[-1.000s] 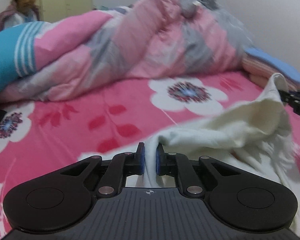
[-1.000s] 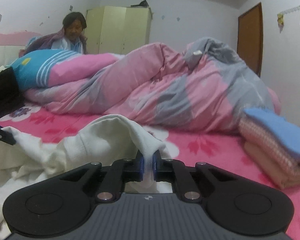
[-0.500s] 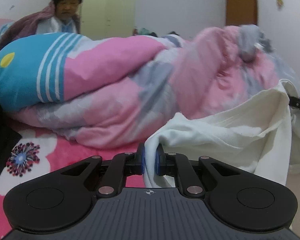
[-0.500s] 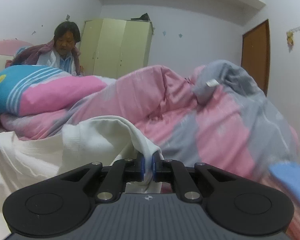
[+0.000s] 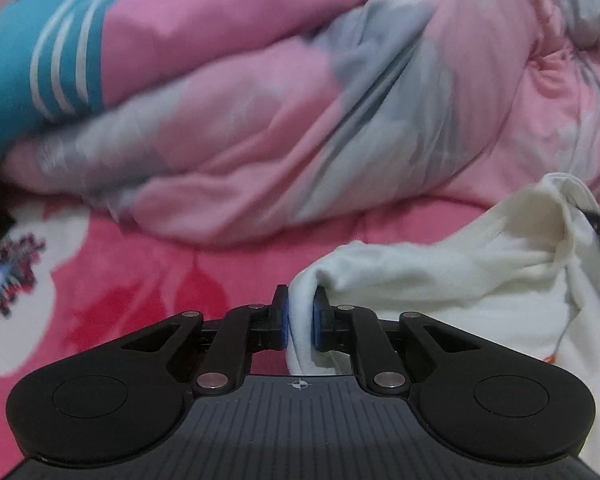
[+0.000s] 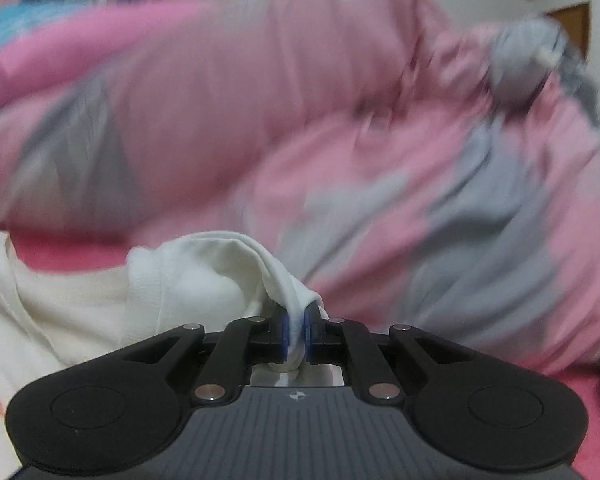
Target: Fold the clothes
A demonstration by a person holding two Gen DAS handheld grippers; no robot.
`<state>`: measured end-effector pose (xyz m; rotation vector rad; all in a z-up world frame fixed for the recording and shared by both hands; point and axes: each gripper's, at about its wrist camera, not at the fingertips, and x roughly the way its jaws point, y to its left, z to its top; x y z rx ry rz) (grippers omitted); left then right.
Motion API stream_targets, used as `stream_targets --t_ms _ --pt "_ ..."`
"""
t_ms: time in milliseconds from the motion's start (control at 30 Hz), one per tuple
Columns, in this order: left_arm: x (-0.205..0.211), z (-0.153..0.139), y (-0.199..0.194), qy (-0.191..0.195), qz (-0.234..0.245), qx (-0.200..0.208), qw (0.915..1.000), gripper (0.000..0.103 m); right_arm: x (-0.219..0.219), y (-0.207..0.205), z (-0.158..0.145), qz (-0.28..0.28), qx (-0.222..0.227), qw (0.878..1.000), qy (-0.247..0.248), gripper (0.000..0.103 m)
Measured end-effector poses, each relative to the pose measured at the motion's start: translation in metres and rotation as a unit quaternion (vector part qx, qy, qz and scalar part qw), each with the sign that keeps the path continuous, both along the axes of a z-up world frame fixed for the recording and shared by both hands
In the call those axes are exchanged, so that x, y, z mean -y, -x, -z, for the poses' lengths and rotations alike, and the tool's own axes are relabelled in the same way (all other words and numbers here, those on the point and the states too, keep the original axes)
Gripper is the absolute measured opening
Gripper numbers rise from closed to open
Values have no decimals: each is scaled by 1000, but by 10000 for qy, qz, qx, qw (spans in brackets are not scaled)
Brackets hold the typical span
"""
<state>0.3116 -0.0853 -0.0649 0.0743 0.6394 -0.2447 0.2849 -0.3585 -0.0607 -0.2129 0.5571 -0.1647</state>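
- The bed [image 5: 112,280] lies under me, with the pink-grey quilt [image 5: 300,120] heaped at twelve o'clock.
- The white garment [image 5: 440,276] hangs between my two grips, above the sheet.
- My left gripper [image 5: 300,316] and right gripper [image 6: 298,334] each pinch an edge of it in clenched jaws; I judge a fold is mid-carry, and next both edges need lowering level together.

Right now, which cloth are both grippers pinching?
The white garment: left gripper and right gripper clamp it. The pink-and-grey quilt lies untouched behind.

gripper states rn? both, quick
Left hand-held gripper: closed on the white garment.
Right hand-held gripper: closed on the same white garment.
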Motion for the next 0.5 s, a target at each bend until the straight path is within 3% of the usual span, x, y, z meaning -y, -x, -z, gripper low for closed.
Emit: stream_targets --t_ms 67,133,200,300,500 --pt "-9 -2 -3 315 2 -91 9995 21 6 0 7 -8 -139 9998 -126 10" --pt "-19 -11 0 550 -96 -80 9984 36 15 7 3 -57 -116 9991 -416 21" --pt "-28 -23 11 719 -129 74 9973 42 24 20 -7 -30 -60 9973 -726 49" --pt "-38 -47 38 909 -77 341 9952 55 31 54 -28 -48 100 9941 -1077 63" --pt "-45 -74 103 1260 335 339 9909 62 34 127 -72 -294 273 9857 -1635 69"
